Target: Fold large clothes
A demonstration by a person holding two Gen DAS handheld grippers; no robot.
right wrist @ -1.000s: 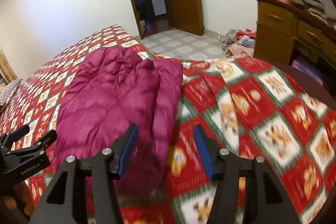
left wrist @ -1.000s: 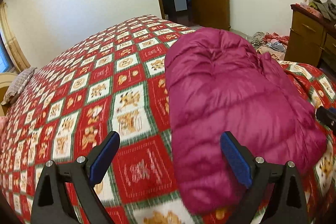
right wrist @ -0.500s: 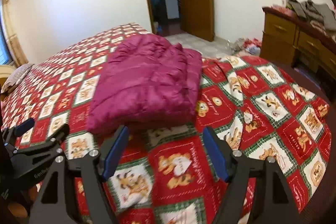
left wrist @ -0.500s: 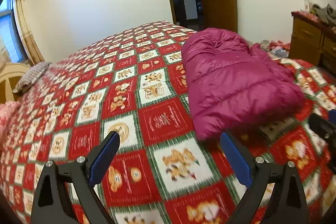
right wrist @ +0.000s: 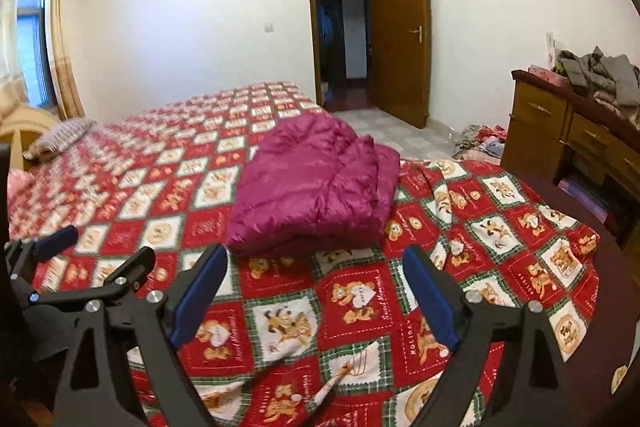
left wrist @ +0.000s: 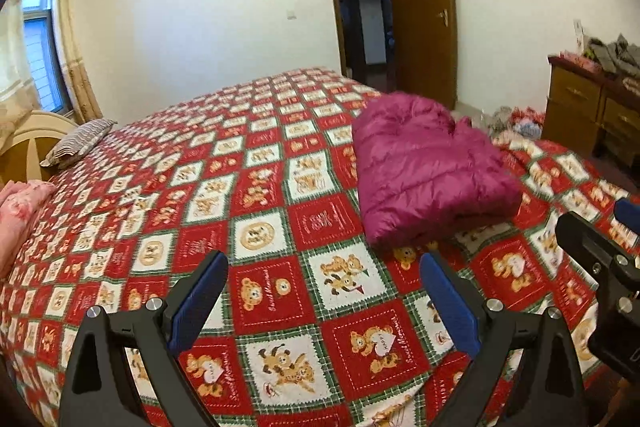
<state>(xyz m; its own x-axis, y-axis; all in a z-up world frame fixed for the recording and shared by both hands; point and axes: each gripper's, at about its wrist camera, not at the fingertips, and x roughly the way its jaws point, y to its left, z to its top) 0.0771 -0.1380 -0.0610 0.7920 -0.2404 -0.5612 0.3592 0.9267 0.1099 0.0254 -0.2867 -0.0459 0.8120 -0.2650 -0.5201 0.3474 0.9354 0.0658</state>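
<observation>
2 grippers, left gripper [left wrist: 324, 301] and right gripper [right wrist: 315, 291], gape unladen before 1 folded jacket [right wrist: 316, 187].

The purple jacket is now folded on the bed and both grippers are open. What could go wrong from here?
The puffy purple jacket may spring open, since neither the left gripper nor the right gripper holds it. It lies toward the bed's foot end, where the bedspread is rumpled, so a tug there could shift it.

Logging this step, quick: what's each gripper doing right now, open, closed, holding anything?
Left gripper: open, holding nothing, short of the folded purple jacket.
Right gripper: open, holding nothing, also clear of the jacket.
</observation>
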